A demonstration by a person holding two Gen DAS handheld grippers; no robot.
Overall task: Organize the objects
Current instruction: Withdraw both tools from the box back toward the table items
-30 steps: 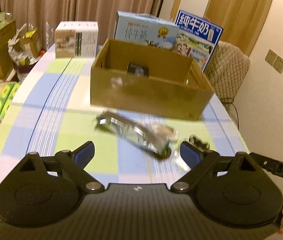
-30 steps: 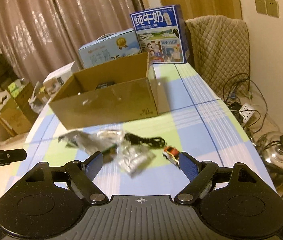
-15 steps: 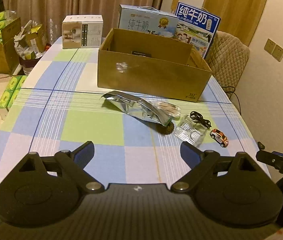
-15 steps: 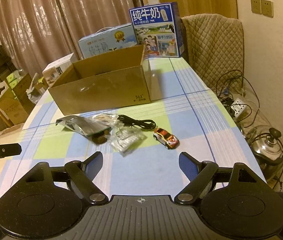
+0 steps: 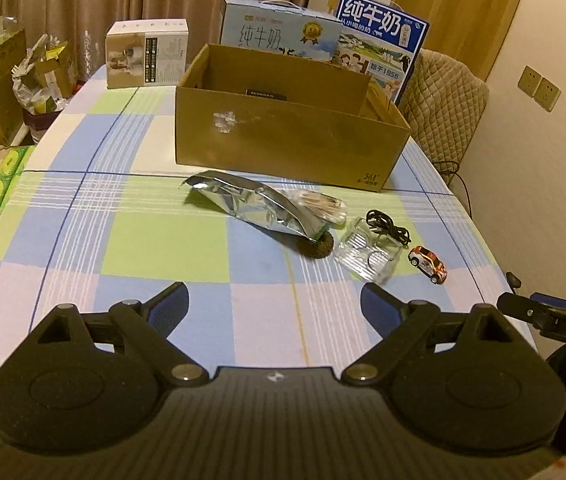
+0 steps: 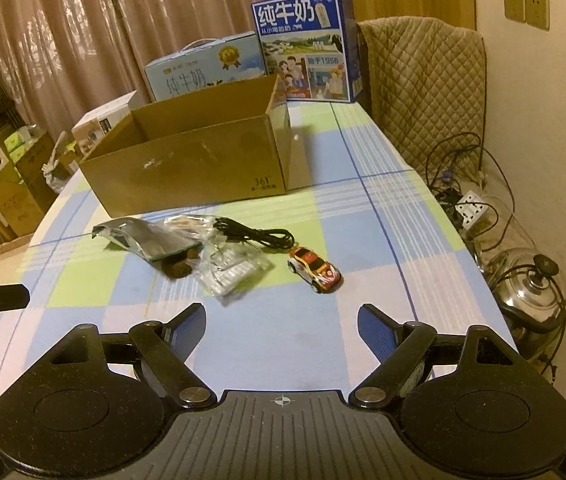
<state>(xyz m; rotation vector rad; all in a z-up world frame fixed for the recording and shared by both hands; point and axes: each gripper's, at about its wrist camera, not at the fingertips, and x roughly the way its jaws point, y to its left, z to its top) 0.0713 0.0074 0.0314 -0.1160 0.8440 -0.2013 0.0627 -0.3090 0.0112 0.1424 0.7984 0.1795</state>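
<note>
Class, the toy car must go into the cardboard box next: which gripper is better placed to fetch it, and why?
Probably the right gripper: open, with the toy car just ahead of it. From the left gripper the car sits far off to the right.

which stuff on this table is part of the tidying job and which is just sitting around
Likely part of the job:
- foil bag
- clear packet
- black cable
- toy car
- brown lump
- open cardboard box, the likely bin

Just lying about:
- two milk cartons
- white box
- pot and power strip beside the table
</note>
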